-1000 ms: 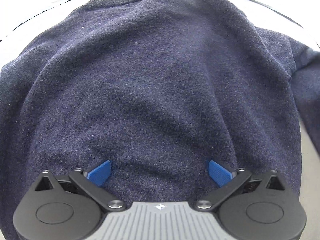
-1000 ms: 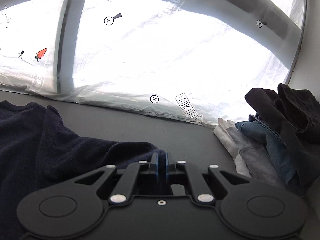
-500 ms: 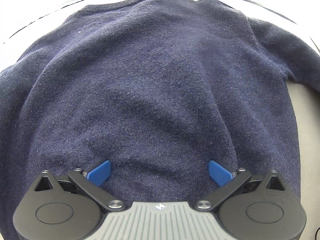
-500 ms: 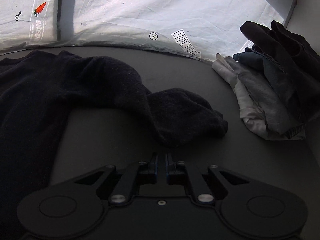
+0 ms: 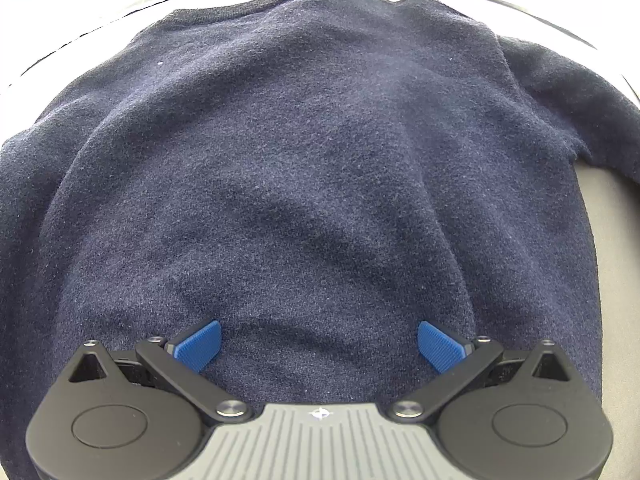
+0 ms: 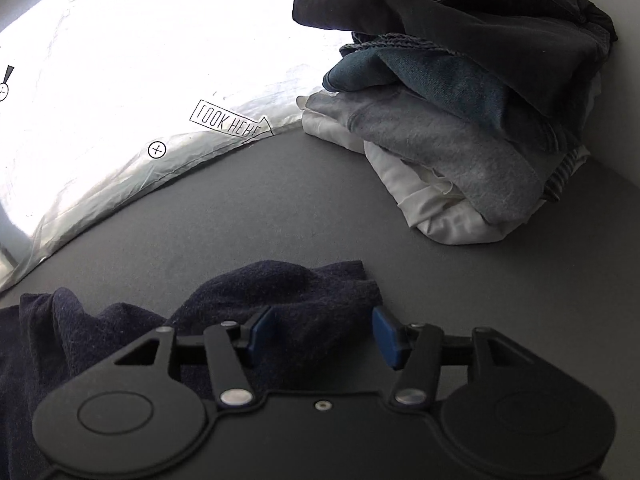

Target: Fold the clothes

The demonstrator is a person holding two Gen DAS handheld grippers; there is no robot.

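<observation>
Two wrist views, one per handheld claw. I see one dark navy fleecy knit sweater (image 5: 320,168) lying spread over the flat matte grey tabletop (image 5: 608,264); its lower hem is hidden under the left gripper (image 5: 318,342) body, and its left side runs out of the picture. I count one ribbed neckline at the far edge and one sleeve trailing off to the right, its end cut off by the rim in this view. The left gripper's two ribbed blue pads (image 5: 199,345) stand wide apart over the cloth, clamping nothing; whether they touch the knit I cannot tell.

In the right wrist view, the sweater's rumpled sleeve end (image 6: 288,296) lies bunched on the tabletop (image 6: 280,216), directly ahead of the right gripper (image 6: 322,334). Its two blue pads (image 6: 385,335) are spread, one on either side of the sleeve's near part; I cannot make out contact with the fabric. The gripper body hides the cloth nearest me.

One heap of folded garments (image 6: 460,112) sits at the far right, well apart from the sleeve. I count about four layers: black on top, blue denim-like, grey fleece, white at the bottom; a striped scrap shows at the side, too small to identify. One crinkled translucent plastic sheet (image 6: 132,80), printed with an arrow label and cross marks, borders the far table edge and is overexposed.
</observation>
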